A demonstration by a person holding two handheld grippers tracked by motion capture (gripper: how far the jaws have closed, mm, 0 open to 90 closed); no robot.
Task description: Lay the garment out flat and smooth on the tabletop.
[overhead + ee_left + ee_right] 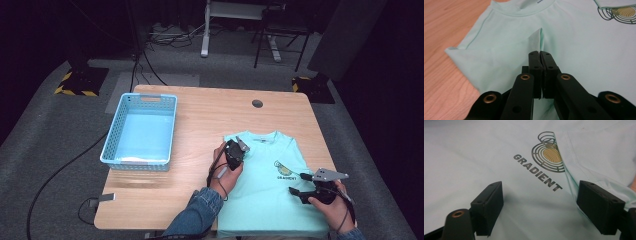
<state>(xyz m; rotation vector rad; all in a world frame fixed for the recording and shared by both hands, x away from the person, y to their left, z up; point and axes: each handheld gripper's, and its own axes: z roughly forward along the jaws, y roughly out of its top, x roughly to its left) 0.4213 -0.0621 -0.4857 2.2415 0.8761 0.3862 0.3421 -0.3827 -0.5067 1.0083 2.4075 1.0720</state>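
The T-shirt (265, 185) is pinched near its collar, a ridge of cloth raised by the pressed-together left tongs (539, 53). The right tongs (540, 205) are spread above its printed chest. It is laid flat on the worktop (200, 115), collar pointing away from the person; a blue basket (141, 131) is well apart at left.

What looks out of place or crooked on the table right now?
Nothing spilled or damaged. The shirt is slightly rumpled: the left claw is shut on a small raised fold near the collar, and the sleeve is folded over the logo's edge.
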